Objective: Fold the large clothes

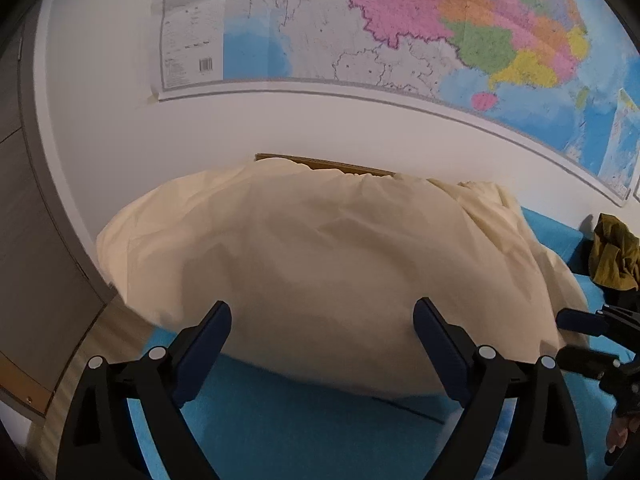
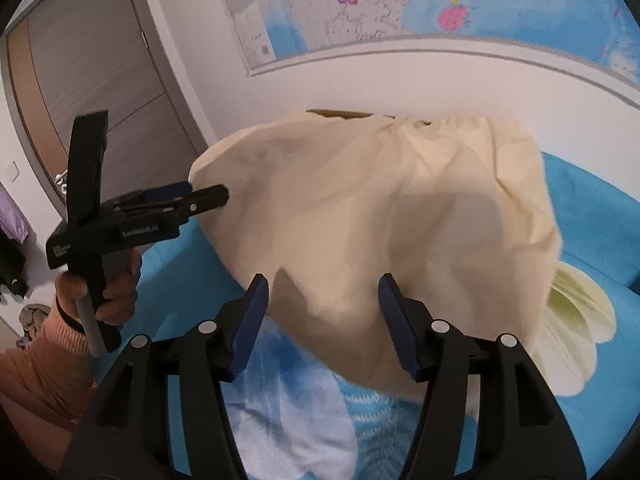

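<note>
Both grippers hang with jaws spread and nothing between them: the left gripper (image 1: 322, 328) faces the cream cloth (image 1: 320, 264) at twelve o'clock, the right gripper (image 2: 322, 304) likewise from its own side. The cloth lies heaped on the blue bed cover (image 1: 280, 420), its long axis running nine to three, its near hem about equally close to both.

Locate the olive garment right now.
Left wrist view, far right edge: the olive garment lies crumpled on the blue bed cover near the wall, right of the cream cloth. Not visible in the right wrist view.
</note>
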`<state>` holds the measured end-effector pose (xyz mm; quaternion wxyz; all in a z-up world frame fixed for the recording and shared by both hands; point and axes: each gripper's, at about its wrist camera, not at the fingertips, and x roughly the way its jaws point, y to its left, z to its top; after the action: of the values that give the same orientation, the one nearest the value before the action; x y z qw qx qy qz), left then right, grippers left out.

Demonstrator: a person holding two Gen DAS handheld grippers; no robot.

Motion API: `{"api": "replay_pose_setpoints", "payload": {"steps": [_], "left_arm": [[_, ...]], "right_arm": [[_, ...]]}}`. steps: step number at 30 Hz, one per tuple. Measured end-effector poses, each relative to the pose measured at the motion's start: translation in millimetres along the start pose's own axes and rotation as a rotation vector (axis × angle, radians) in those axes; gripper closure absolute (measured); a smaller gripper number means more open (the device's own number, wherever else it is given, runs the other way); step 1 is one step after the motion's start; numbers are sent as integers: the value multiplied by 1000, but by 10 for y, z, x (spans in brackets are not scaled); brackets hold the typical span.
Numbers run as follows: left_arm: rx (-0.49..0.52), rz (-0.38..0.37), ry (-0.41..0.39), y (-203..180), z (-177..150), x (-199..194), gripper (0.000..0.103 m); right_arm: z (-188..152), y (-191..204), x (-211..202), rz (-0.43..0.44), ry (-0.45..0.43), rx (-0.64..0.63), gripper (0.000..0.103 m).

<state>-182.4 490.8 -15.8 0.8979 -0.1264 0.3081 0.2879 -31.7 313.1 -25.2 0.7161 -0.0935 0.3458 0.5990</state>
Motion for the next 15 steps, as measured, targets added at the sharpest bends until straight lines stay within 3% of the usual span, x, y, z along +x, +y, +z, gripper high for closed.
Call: {"api": "replay_pose_setpoints", "payload": {"steps": [4, 11, 15], "left_arm": [[-14, -20, -16, -69, -133, -155, 8], [-42, -21, -32, -339, -452, -437, 7], [-71, -40, -13, -434, -611, -551, 7]], "right_arm": [[-96, 35, -184, -29, -46, 5, 42], [-321, 164, -426, -95, -108, -23, 7], [-460, 254, -516, -132, -111, -44, 6]]}}
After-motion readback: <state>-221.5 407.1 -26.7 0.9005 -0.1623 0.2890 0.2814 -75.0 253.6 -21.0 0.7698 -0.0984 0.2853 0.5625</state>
